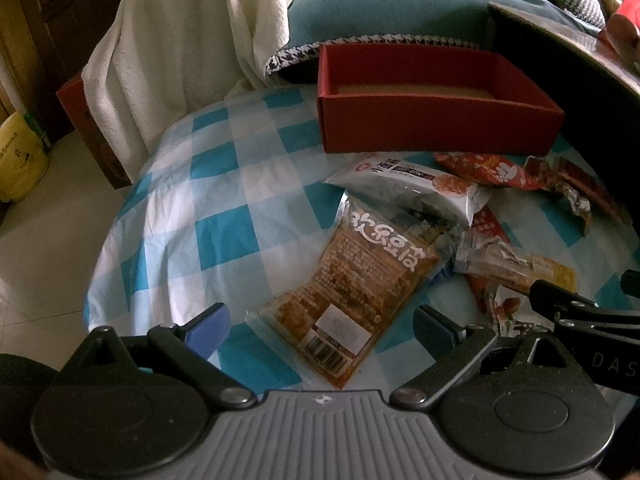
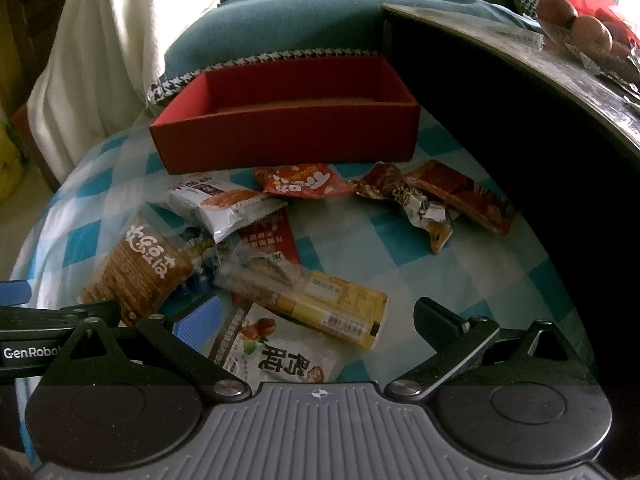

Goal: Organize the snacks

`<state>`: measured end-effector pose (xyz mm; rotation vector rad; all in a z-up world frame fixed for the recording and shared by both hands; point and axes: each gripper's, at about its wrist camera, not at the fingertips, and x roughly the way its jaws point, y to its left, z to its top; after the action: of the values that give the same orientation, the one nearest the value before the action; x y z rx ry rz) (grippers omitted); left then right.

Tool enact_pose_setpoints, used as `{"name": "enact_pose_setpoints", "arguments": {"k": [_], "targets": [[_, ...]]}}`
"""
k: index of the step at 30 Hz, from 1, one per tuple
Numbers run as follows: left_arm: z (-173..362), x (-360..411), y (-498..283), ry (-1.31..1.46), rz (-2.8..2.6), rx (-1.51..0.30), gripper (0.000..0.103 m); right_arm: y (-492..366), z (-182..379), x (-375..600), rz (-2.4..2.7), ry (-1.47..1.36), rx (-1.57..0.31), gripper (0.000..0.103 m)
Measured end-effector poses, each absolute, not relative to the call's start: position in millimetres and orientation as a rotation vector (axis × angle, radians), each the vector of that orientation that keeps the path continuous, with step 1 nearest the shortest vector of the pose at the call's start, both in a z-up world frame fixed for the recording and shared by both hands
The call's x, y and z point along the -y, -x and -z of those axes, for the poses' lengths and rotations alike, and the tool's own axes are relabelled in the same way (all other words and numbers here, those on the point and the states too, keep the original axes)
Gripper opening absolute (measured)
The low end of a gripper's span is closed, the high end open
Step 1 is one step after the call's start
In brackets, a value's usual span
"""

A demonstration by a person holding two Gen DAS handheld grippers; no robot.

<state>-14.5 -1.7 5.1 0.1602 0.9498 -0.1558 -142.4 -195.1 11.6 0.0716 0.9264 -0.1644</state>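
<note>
Both grippers, left (image 1: 320, 326) and right (image 2: 316, 320), hovering agape over scattered foil snack packets (image 2: 256, 248); empty red cardboard box (image 2: 288, 136) waiting; next: grasping one packet.

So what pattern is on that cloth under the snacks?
The cloth is a check of blue and white squares, clearest in the left wrist view.

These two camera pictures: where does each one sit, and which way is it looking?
Left wrist: on the left gripper, looking forward over an orange snack bag toward the red box; open jaws show.
Right wrist: on the right gripper, above a white snack packet; open jaws show.
Shared: box, checked cloth, snacks.
</note>
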Motion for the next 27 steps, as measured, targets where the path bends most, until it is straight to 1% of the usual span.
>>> {"name": "enact_pose_setpoints", "arguments": {"k": [9,27], "targets": [[-3.1,5.1,17.1,-0.183,0.16,-0.954,0.092,142.9,-6.8,198.2,0.159,-0.101,-0.96,0.103],[0.7,8.9,21.1,-0.226,0.187,-0.979,0.092,150.8,-2.5,200.2,0.159,-0.064,-0.993,0.103]]}}
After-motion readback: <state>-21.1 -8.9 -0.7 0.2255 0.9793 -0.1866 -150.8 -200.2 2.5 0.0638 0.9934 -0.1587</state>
